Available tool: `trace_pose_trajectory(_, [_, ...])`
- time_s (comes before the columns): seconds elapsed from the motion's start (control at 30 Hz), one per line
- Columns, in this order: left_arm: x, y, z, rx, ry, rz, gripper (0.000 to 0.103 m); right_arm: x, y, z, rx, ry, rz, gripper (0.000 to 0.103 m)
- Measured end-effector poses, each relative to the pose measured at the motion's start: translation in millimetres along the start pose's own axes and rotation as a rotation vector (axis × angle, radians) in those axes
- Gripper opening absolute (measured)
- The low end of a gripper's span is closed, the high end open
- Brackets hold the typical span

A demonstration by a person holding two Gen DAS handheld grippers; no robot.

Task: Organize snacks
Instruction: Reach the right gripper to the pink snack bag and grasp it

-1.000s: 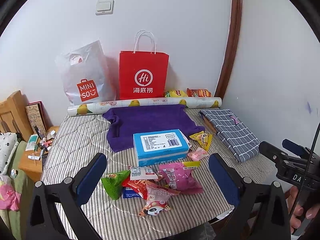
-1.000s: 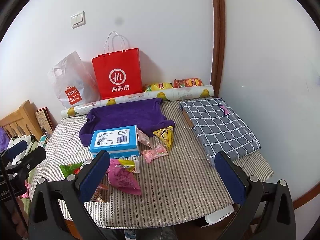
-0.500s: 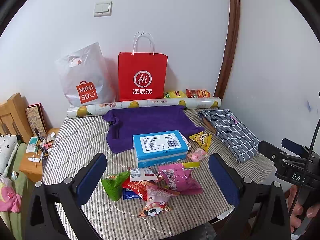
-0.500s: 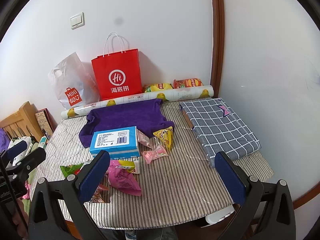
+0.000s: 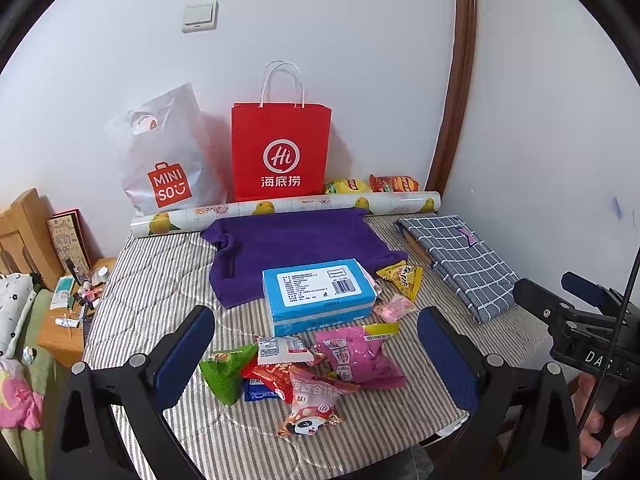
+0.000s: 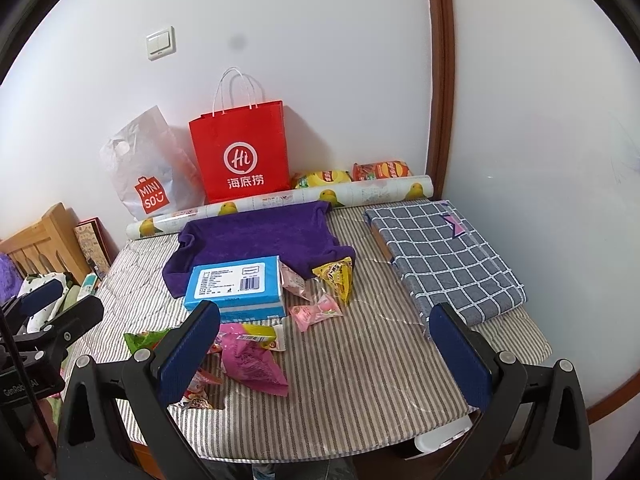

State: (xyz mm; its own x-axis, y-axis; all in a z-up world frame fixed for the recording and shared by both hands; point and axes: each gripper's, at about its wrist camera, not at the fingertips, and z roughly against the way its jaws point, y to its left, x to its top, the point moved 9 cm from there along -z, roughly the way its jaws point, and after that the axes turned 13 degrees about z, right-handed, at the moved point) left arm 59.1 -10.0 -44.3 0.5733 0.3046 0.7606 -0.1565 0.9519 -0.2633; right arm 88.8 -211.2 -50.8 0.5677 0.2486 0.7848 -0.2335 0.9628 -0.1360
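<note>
A pile of snack packets lies near the front of the striped table [image 5: 160, 280]: a pink bag [image 5: 356, 356], a green triangular packet [image 5: 226, 372], a red packet [image 5: 268, 376] and a panda-printed packet [image 5: 310, 416]. Behind them sits a blue box [image 5: 318, 292], with a yellow packet [image 5: 402, 278] and a small pink candy [image 5: 394, 308] to its right. My left gripper [image 5: 316, 356] hangs open above the pile, holding nothing. My right gripper [image 6: 324, 348] is open over the table's front middle, with the pink bag [image 6: 252, 364] by its left finger.
A purple cloth [image 5: 296, 244], a red paper bag [image 5: 280, 152], a white Miniso bag [image 5: 164, 160] and a fruit-printed roll [image 5: 288, 208] stand at the back. Two chip bags [image 5: 372, 185] lie behind the roll. A checked folded cloth [image 6: 440, 256] fills the right side. A cluttered shelf [image 5: 68, 312] is left.
Both views have shifted only slightly; the scene sits a touch lower in frame. The snacks have not moved and both grippers stay open.
</note>
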Motion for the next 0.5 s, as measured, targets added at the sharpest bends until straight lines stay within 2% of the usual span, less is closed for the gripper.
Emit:
trace_pose_trajectory(0.23, [-8, 14, -20, 0.023, 0.040, 0.018, 0.102, -5, 3, -13, 0.000, -0.001, 0.006, 0.103])
trace_pose_trajectory(0.33, [-13, 28, -32, 0.039, 0.064, 0.042, 0.102, -13, 4, -27, 0.002, 0.020, 0.000, 0.103])
trace_pose_trajectory(0.5, [-23, 53, -50, 0.074, 0.104, 0.072, 0.099, -29, 11, -57, 0.060, 0.085, -0.015, 0.102])
